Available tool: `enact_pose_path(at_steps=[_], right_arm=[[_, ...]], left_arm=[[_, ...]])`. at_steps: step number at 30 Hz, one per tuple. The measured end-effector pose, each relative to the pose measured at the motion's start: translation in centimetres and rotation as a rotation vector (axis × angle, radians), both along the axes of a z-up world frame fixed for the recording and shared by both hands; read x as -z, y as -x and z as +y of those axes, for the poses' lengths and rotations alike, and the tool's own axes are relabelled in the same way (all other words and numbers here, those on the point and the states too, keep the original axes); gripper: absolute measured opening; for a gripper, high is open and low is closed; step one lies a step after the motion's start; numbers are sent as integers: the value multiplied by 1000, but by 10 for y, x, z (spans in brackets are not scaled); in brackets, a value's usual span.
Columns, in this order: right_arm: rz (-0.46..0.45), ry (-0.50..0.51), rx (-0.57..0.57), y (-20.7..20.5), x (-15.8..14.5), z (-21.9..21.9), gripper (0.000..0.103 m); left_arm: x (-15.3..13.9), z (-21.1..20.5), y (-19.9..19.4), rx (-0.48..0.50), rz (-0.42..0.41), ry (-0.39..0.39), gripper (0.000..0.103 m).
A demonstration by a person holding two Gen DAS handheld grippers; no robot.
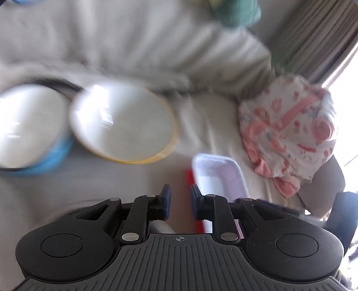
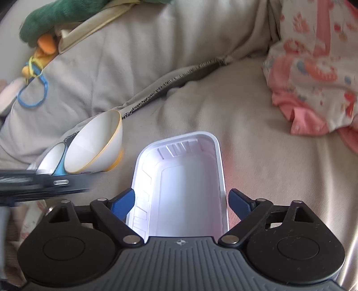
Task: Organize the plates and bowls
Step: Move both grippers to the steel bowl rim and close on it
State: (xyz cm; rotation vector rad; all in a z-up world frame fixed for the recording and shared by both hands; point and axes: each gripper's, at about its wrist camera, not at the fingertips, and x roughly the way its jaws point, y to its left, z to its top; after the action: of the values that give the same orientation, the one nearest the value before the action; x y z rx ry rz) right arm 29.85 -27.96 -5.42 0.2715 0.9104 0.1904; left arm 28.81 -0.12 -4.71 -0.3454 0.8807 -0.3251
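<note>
- The right wrist view is sharp and shows a green plush toy and a blue ring at the far left of the beige sofa; the left wrist view is blurred and shows a curtain at far right instead.
- The yellow-rimmed bowl lies tipped on its side against the blue bowl, at the left by the cushion seam. In the left wrist view both bowls face the camera, yellow-rimmed bowl overlapping blue bowl.
- A pink patterned cloth lies at the right.
- The right tool is spread wide, its pads either side of the white tray; contact cannot be told.
- The left tool stands narrowly parted, gripping nothing, with the white tray just right of it.
</note>
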Motion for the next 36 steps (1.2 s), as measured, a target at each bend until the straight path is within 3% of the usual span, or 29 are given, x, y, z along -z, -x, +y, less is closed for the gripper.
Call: enact_pose_path(at_steps=[2,5,8,12,15,18,20,23,26,30,32,36], right_arm=[[-66,26,-18,10,-6,3,97],[-147,111,-22,30,-17,14,97],[-91,55,-77,51,-35,38,97],[33,-32,-144,41,-57,88,103],[25,-36,-226,23,-43,121,103],[38,1,-209,15,-16,138,103],[58,-30,-218,16,2,137,103],[130,-76,-266,17,16,133,103],[137,-66,-328,25,19,137,103],[154,-49,-367,36,27,136,103],[176,-33,-346,41,34,132,103],[217,-21,-246,37,44,121,103]], left_arm=[[-11,29,27,-60,-60,-67,22],[-7,70,56,-130,-57,-139,22],[8,105,72,-183,-31,-73,22],[25,130,85,-229,-23,46,22],[36,130,88,-230,-7,86,22],[51,130,91,-218,17,90,24],[60,128,84,-215,40,105,25],[59,117,82,-182,32,99,24],[52,106,89,-157,16,78,24],[44,94,100,-96,111,103,23],[42,88,100,-104,123,75,23],[51,81,95,-149,65,-19,22]])
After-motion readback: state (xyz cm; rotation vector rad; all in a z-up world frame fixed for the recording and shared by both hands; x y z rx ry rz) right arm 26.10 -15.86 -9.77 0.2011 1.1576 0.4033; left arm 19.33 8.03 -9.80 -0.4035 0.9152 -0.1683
